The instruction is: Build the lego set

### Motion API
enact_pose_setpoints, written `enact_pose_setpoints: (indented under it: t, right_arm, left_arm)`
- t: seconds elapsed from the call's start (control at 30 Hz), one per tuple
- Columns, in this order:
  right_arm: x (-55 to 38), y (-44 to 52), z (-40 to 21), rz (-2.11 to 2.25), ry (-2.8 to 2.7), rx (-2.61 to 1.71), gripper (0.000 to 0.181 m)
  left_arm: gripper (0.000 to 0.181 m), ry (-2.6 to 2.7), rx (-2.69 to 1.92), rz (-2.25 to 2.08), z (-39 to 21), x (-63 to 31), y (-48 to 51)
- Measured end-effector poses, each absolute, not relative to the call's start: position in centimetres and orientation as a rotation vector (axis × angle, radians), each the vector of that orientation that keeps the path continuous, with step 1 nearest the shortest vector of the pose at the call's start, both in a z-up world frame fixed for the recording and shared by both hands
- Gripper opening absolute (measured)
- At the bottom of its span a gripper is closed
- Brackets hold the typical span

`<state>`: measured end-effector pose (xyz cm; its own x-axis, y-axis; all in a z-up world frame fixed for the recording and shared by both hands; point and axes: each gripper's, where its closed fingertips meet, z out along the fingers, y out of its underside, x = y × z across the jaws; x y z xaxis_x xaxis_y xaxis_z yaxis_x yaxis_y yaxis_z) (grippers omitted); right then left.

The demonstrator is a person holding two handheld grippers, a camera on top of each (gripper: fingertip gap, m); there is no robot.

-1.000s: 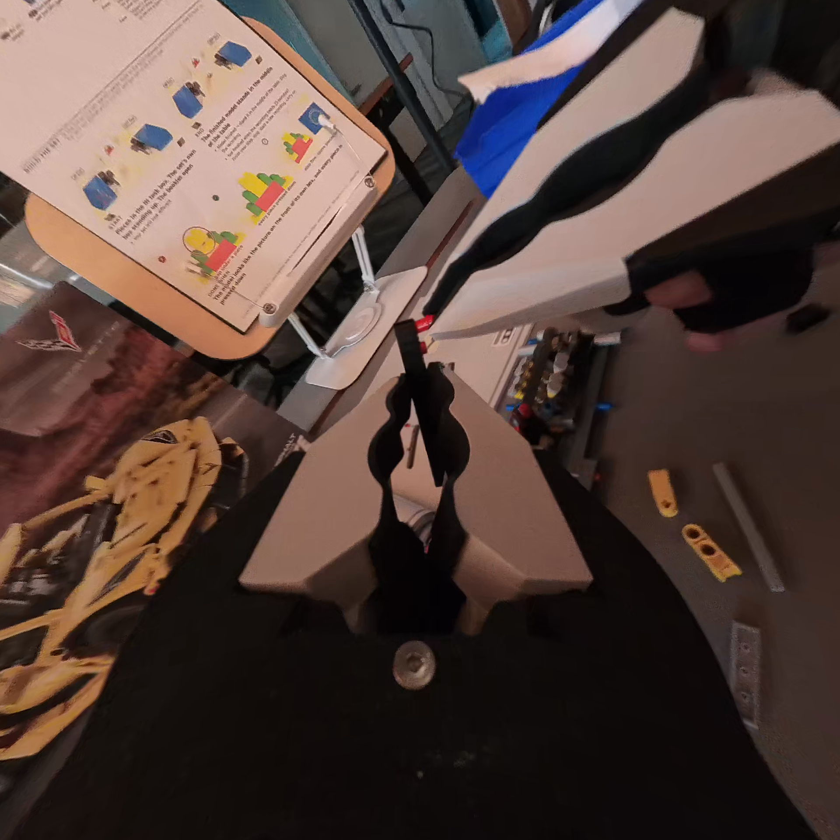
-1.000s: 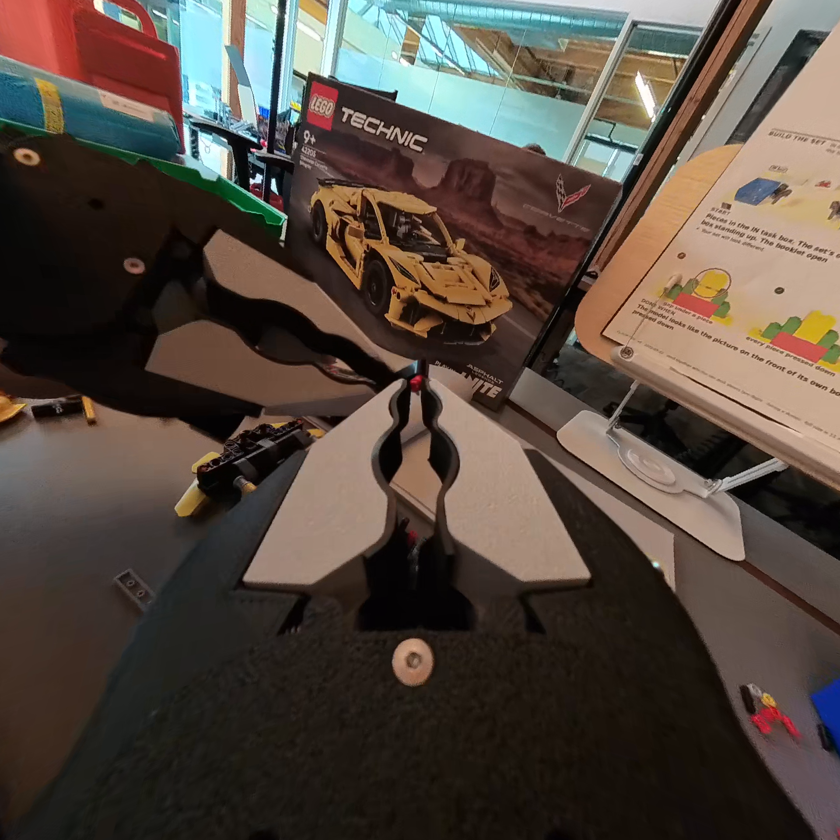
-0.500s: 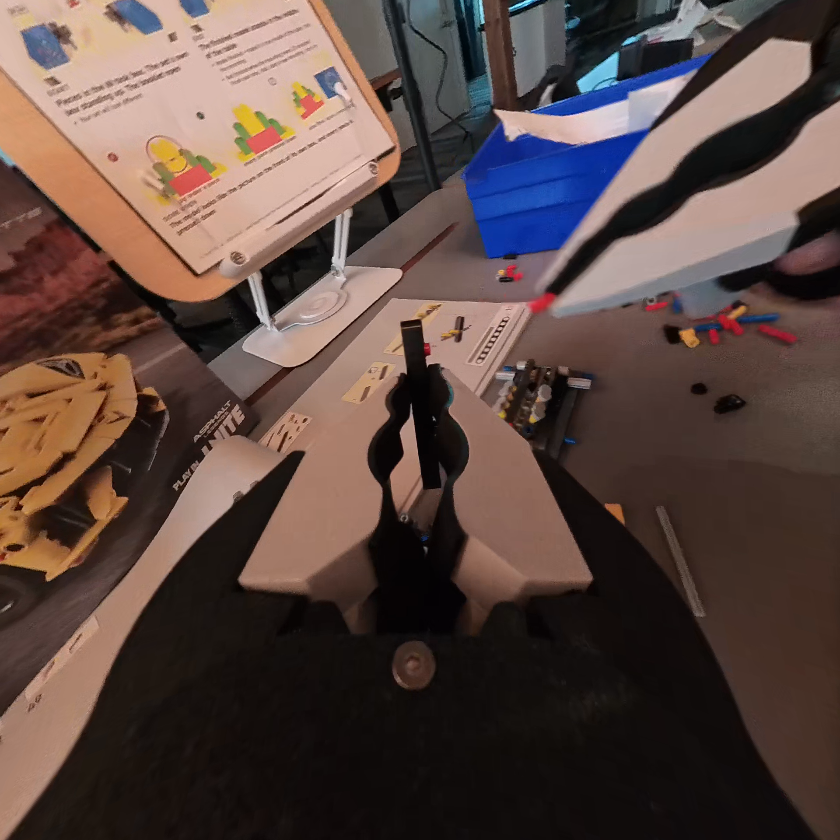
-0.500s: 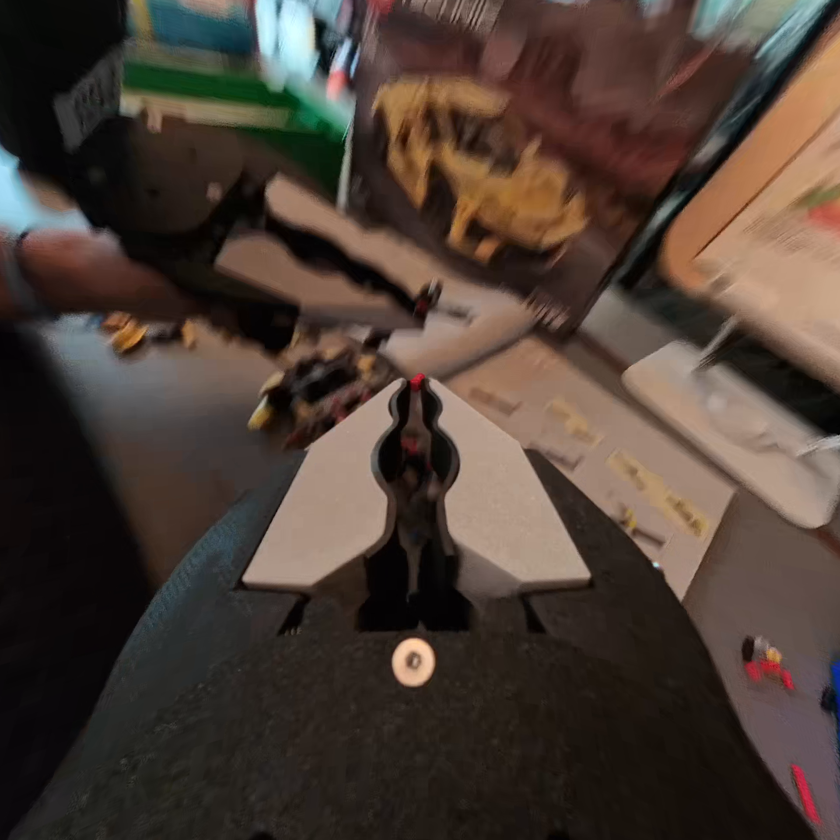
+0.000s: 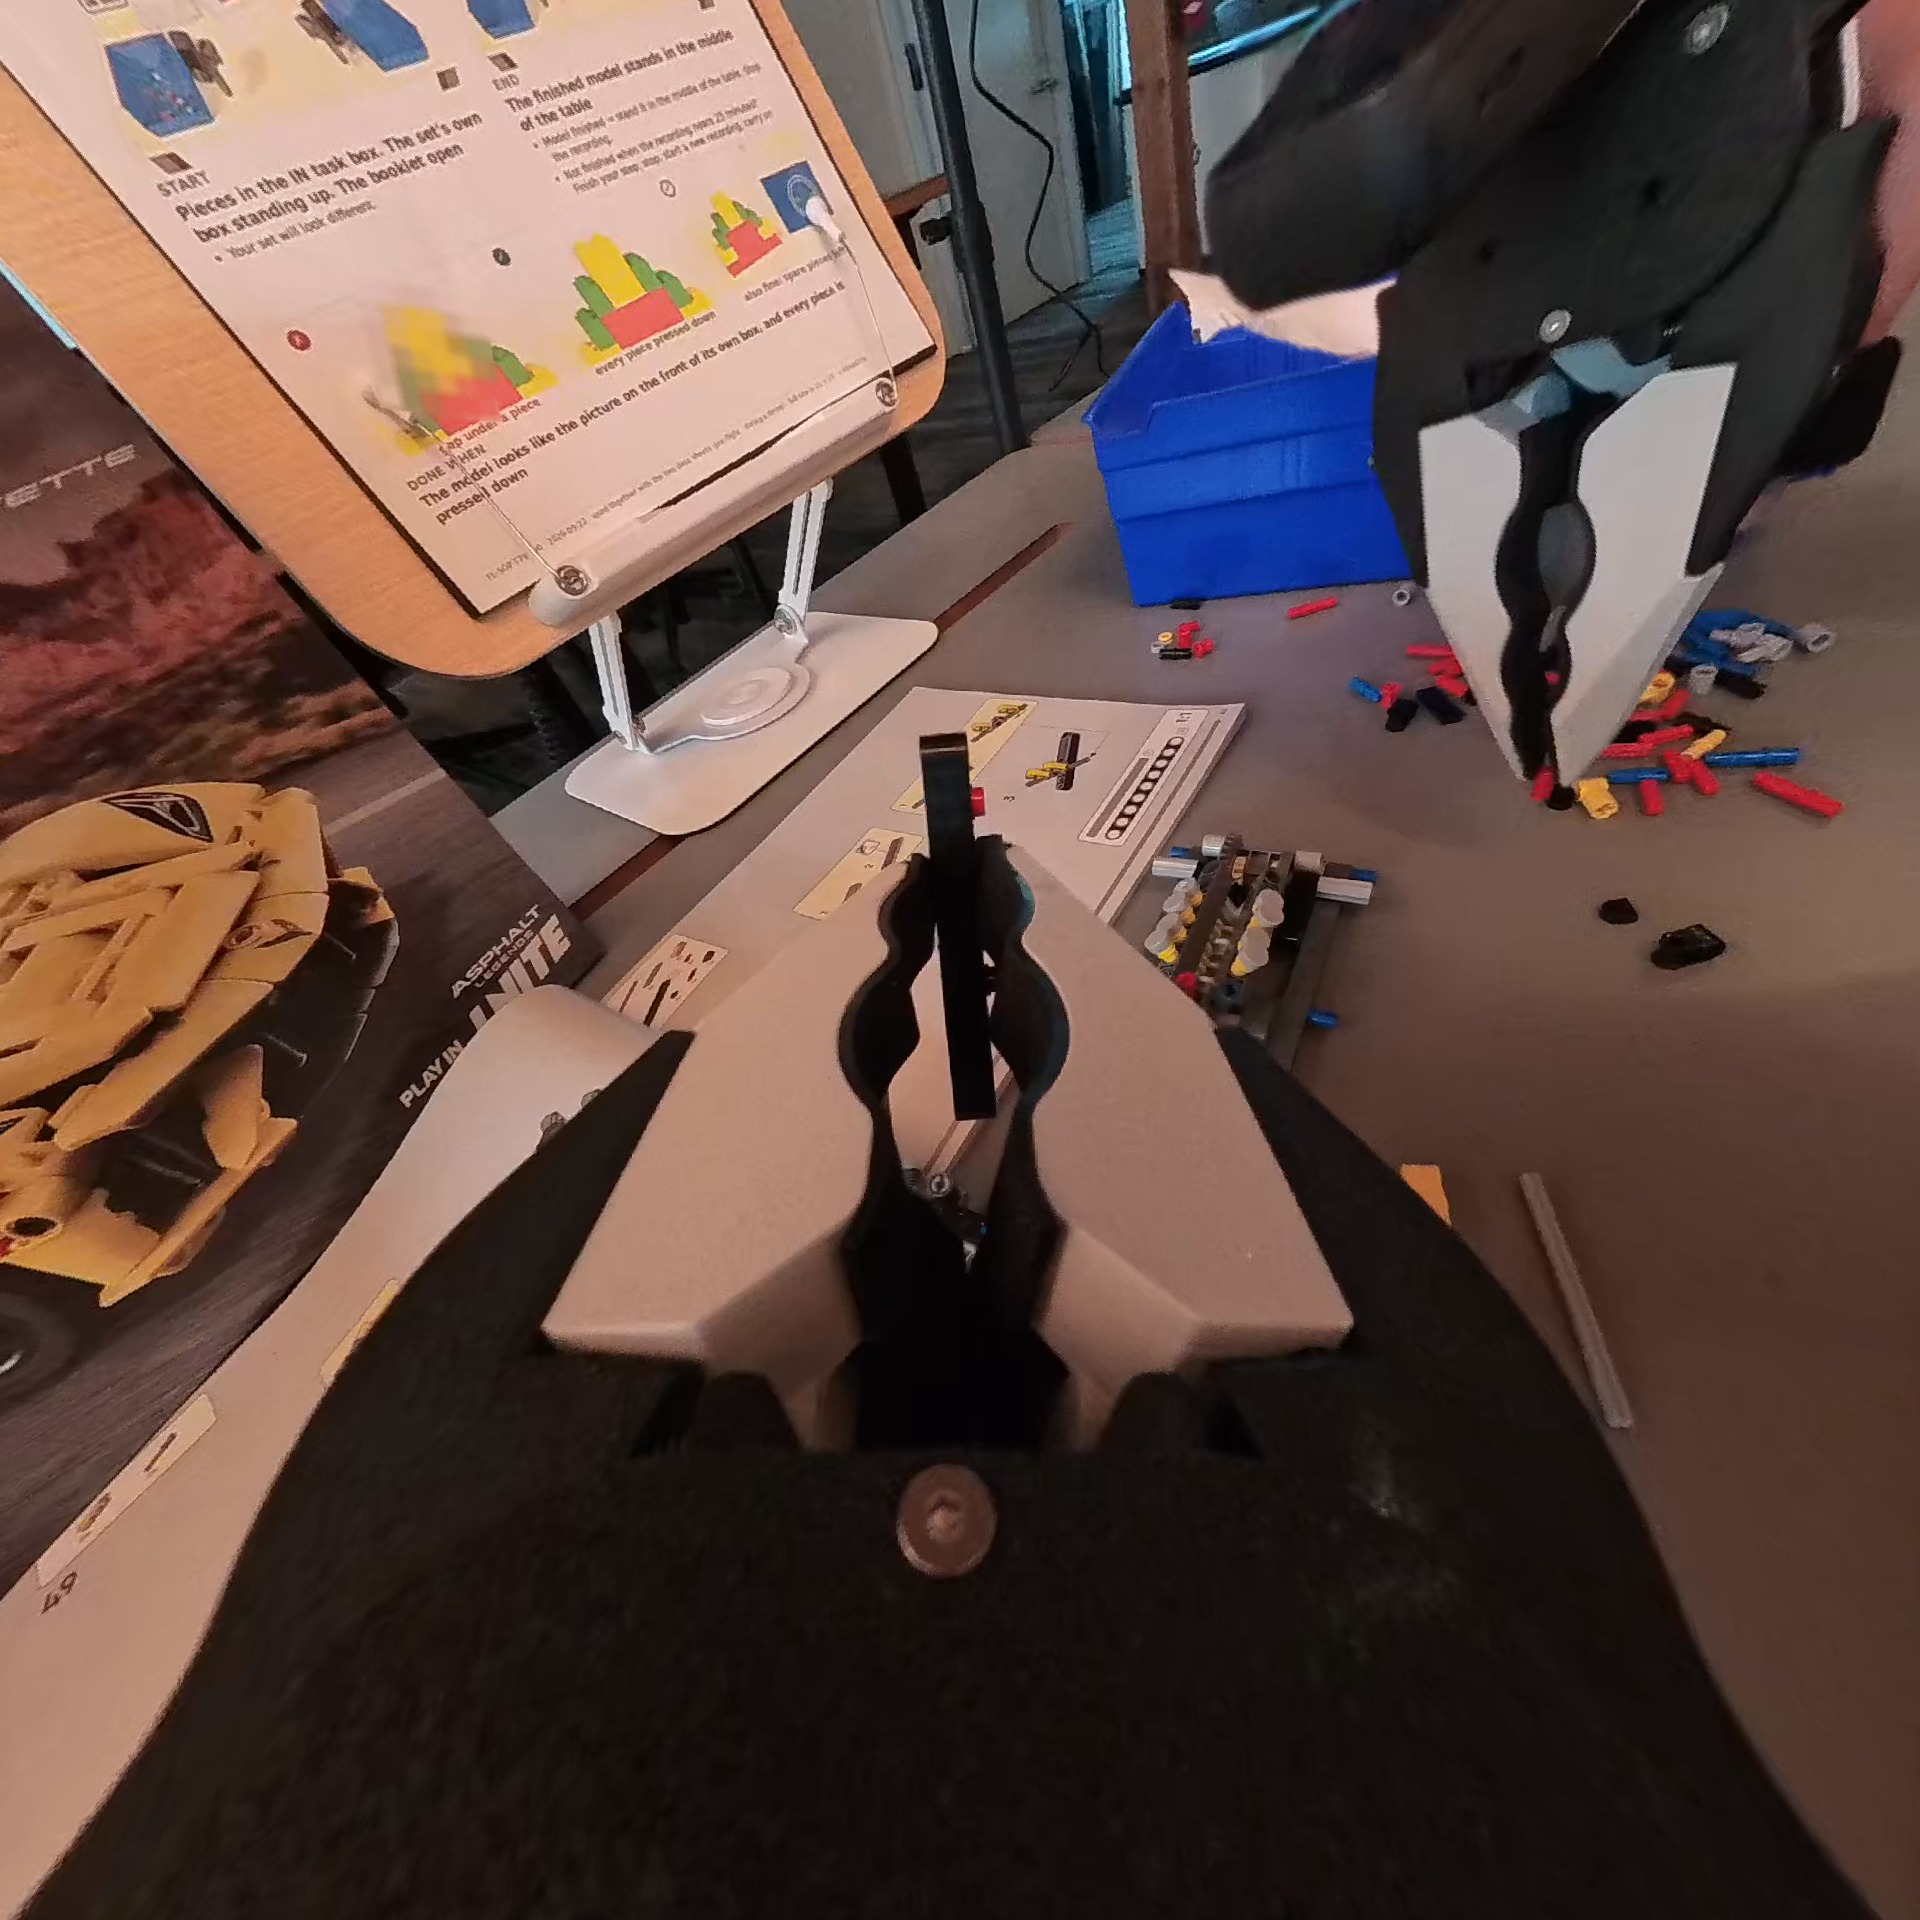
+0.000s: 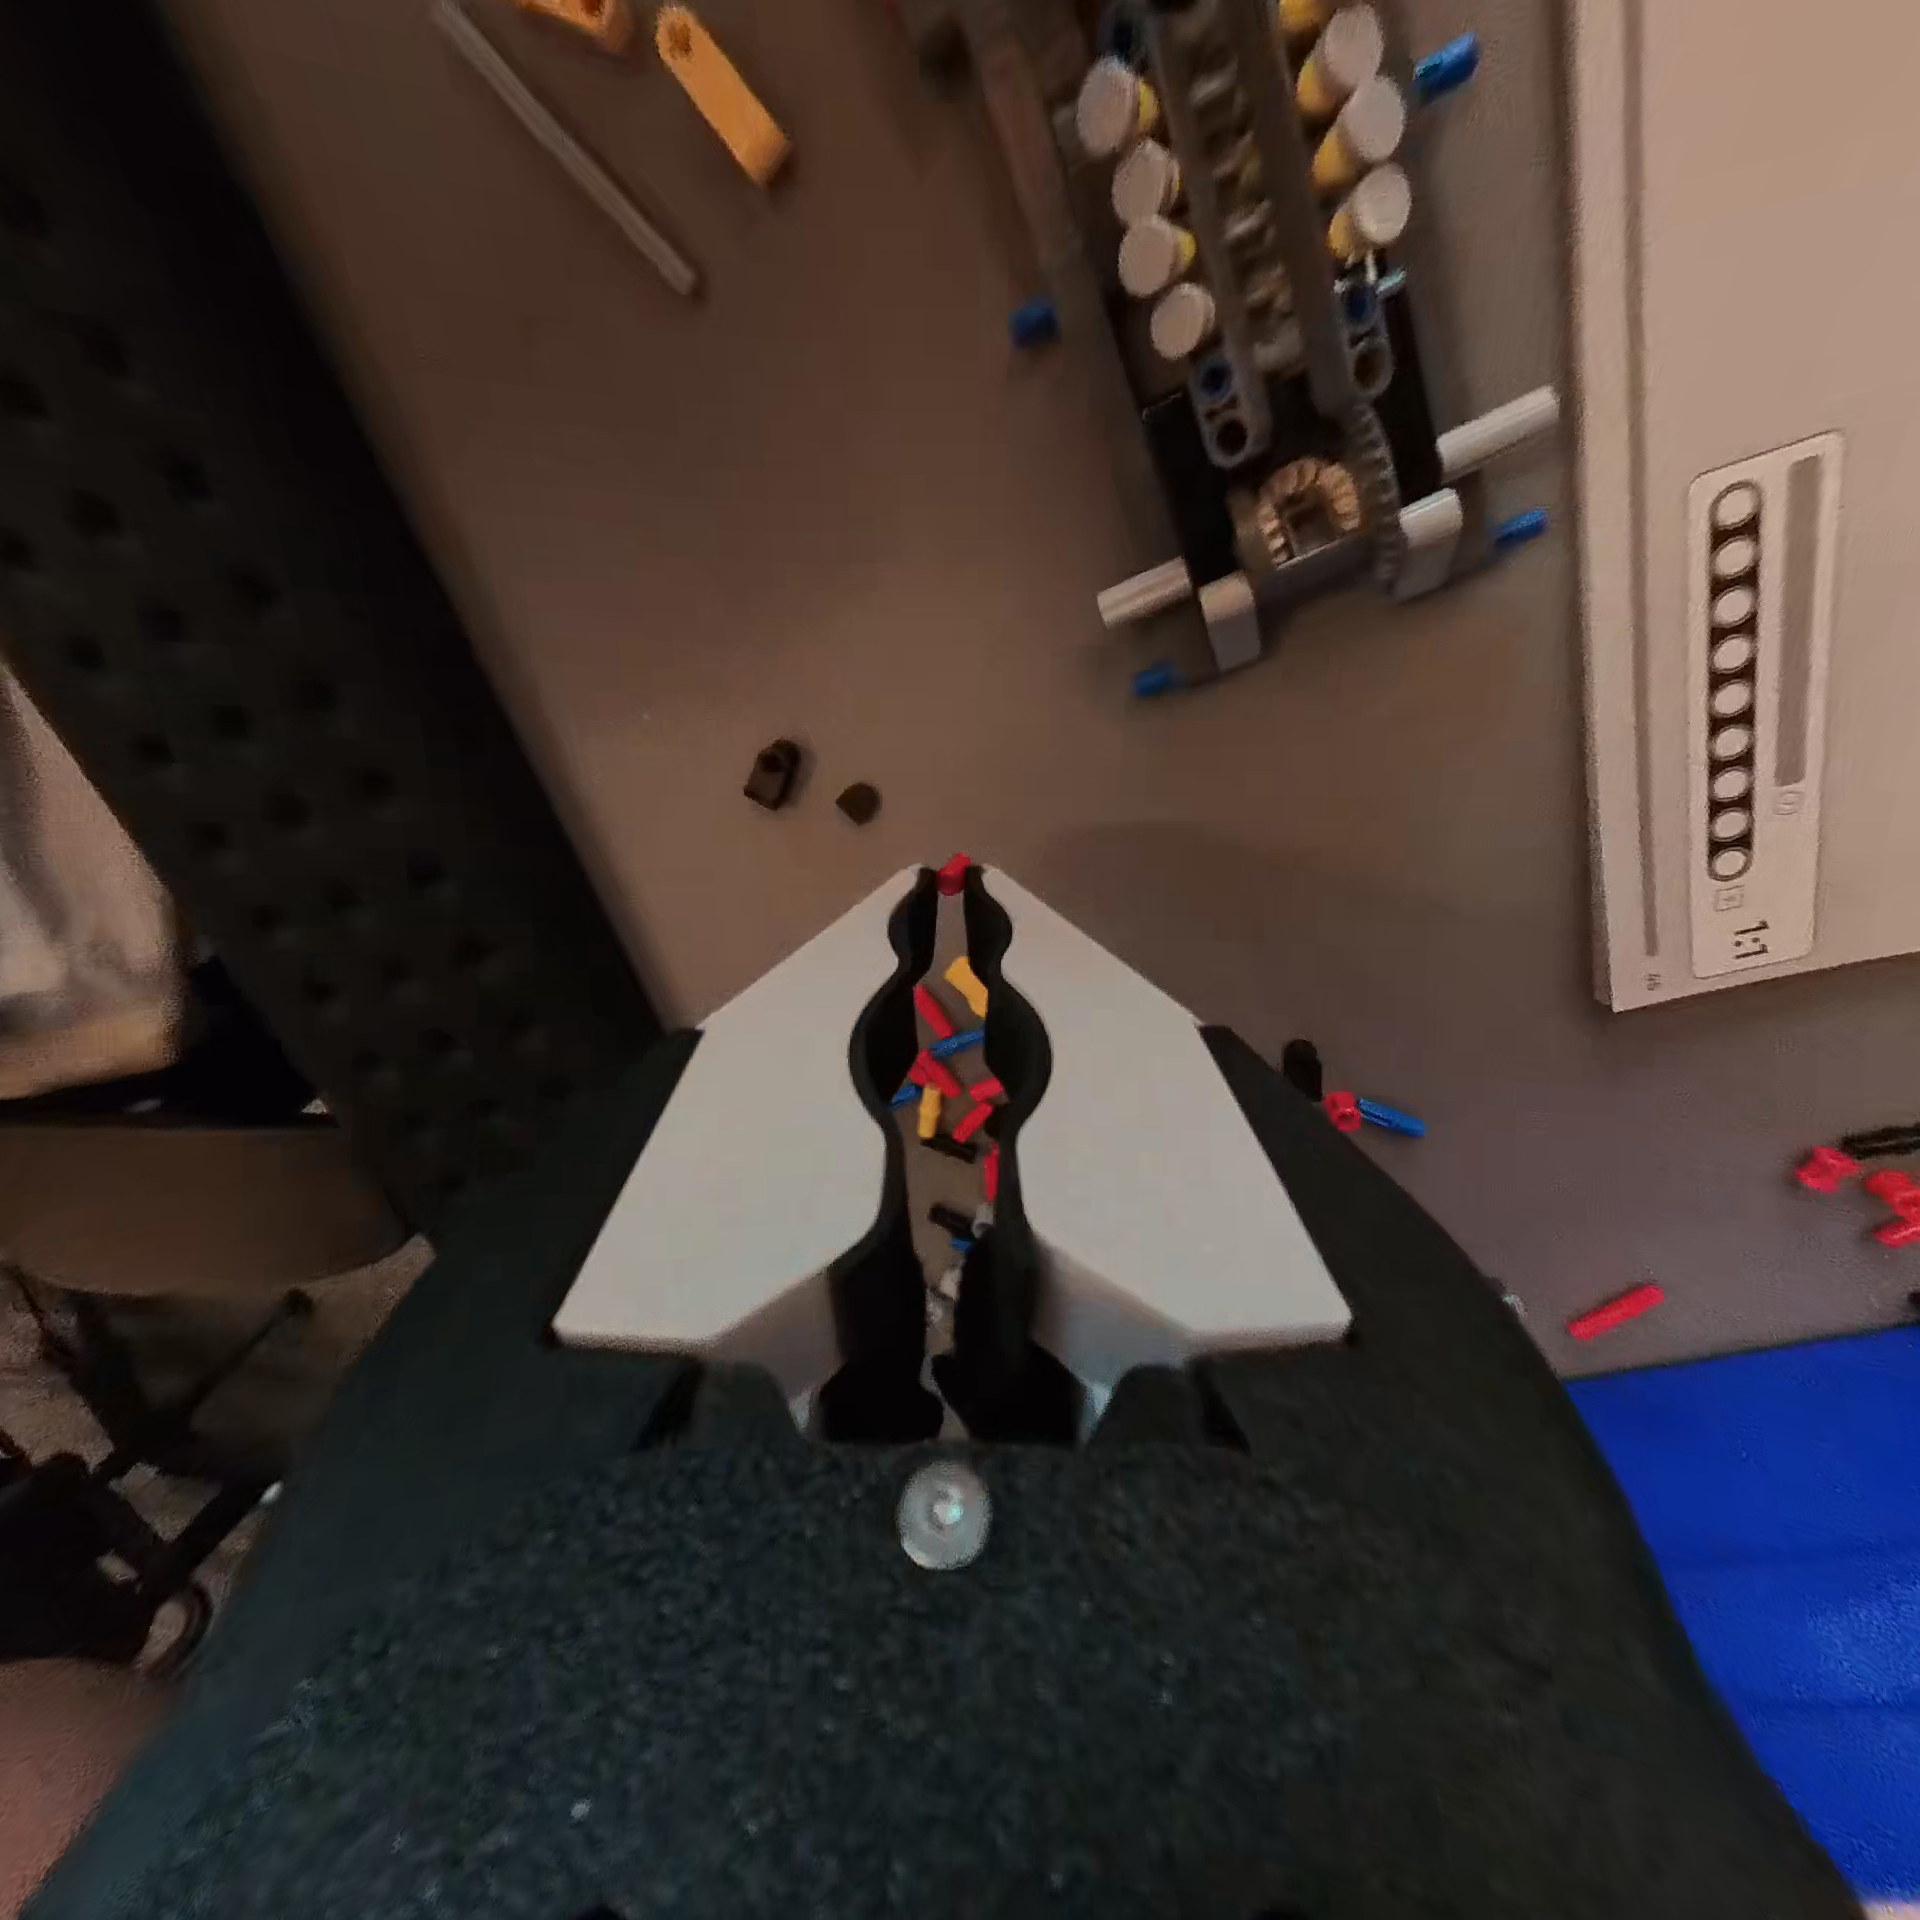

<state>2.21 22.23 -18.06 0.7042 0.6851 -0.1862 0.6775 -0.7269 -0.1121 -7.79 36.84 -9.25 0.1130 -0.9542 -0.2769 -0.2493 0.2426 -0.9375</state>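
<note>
Grey matte surface (image 5: 1558, 1091), cluttered; glass-walled room behind. Left wrist view: left gripper (image 5: 961, 883), fingers clamped on a flat black beam piece (image 5: 956, 935) held upright on edge, a red pin (image 5: 978, 799) seated near its top; open paper instruction booklet (image 5: 1143, 769) and part-built grey-and-black engine assembly (image 5: 1247, 925) lie beyond. Right wrist view: right gripper (image 6: 951, 878), fingers pressed together on a small red peg (image 6: 952, 873) at the very tips, above the scattered heap of red, blue and yellow pins (image 6: 951, 1081). Risks: so shallow a pinch could let the peg twist or drop into the heap; the edge-held beam may pivot under insertion force.
</note>
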Motion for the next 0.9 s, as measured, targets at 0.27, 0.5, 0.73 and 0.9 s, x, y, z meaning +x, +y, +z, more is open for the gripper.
enact_pose_setpoints:
  t: [0.27, 0.5, 0.73, 0.9]
  right_arm:
    - [2.9, 21.5, -20.3, 0.288, -1.188, -2.934, 0.005]
    - [3.3, 21.4, -20.8, 0.216, -1.217, -2.968, 0.005]
    - [3.6, 21.4, -21.0, 0.115, -1.255, -2.958, 0.005]
    - [3.6, 21.4, -21.0, 0.093, -1.269, -2.936, 0.006]
  left_arm:
    - [0.006, 1.385, -1.211, -0.768, -9.0, -7.8, 36.6]
    - [0.006, 1.382, -1.196, -0.770, -8.7, -7.9, 36.4]
    - [0.006, 1.376, -1.183, -0.766, -8.4, -8.0, 36.4]
    - [0.006, 1.379, -1.179, -0.763, -8.4, -8.0, 36.3]
